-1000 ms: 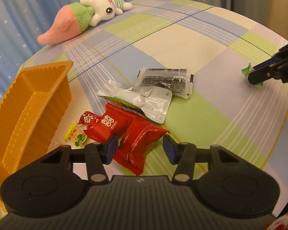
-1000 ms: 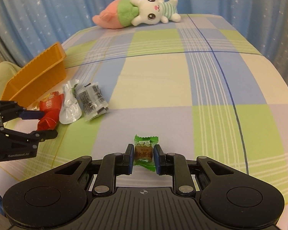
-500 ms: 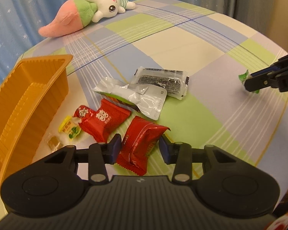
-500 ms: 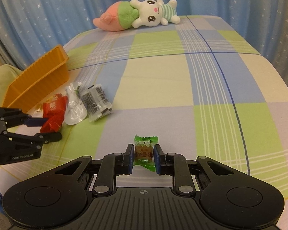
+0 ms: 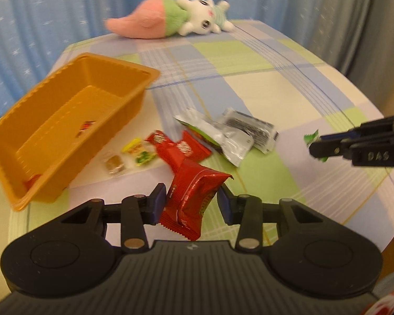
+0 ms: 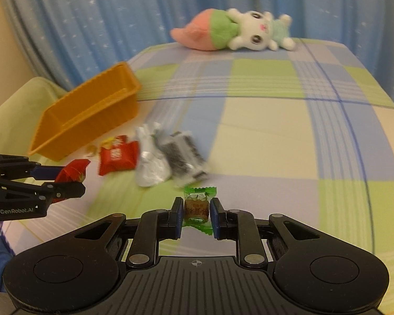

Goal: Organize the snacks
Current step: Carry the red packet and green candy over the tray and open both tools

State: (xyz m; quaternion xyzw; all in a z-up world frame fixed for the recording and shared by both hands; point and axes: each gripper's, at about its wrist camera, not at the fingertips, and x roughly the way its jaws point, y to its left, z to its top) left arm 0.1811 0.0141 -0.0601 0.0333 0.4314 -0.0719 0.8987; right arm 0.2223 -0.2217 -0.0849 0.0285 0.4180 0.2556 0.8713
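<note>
Two snacks are lifted for binning: the left gripper (image 5: 192, 206) clamps a crinkled red foil packet (image 5: 194, 200), the right gripper (image 6: 196, 216) a green-wrapped candy (image 6: 197, 207); the ribbed orange plastic bin (image 5: 65, 120) waits at ten o'clock.

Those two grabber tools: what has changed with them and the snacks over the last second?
The left gripper closed its jaws on the red snack packet and lifted it off the tablecloth, swinging toward the orange tray. The right gripper stayed shut on the green-wrapped candy and raised it too. The other snacks, tray and plush toy lie as before.
</note>
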